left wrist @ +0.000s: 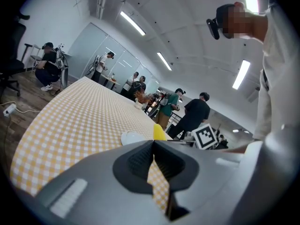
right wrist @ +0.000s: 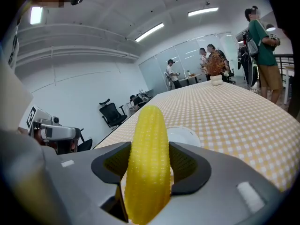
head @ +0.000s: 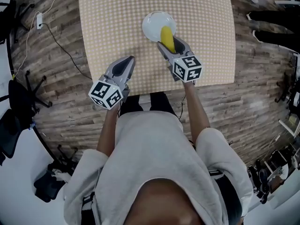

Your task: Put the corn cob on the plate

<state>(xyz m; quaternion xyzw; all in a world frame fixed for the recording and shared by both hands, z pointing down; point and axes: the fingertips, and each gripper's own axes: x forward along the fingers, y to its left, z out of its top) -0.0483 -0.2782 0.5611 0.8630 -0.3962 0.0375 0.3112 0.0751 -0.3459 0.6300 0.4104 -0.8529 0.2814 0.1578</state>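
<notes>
2 jaws of the right claw (head: 172, 48) are clamped on the flanks of the cob (right wrist: 147, 163). It runs lengthwise along the claw's own line, with its rounded tip poking out past the jaws. Straight ahead and lower sits the white plate (head: 152, 25). Seen from above, the cob's front half overlaps the plate's near rim, but I cannot tell whether it touches. I'd judge the coming move to be a short dip forward, then a release. The left claw (head: 127, 62) is closed on nothing, well left of the plate over the checked table (head: 108, 22). The cob is bright yellow, evenly kernelled and probably plastic.
</notes>
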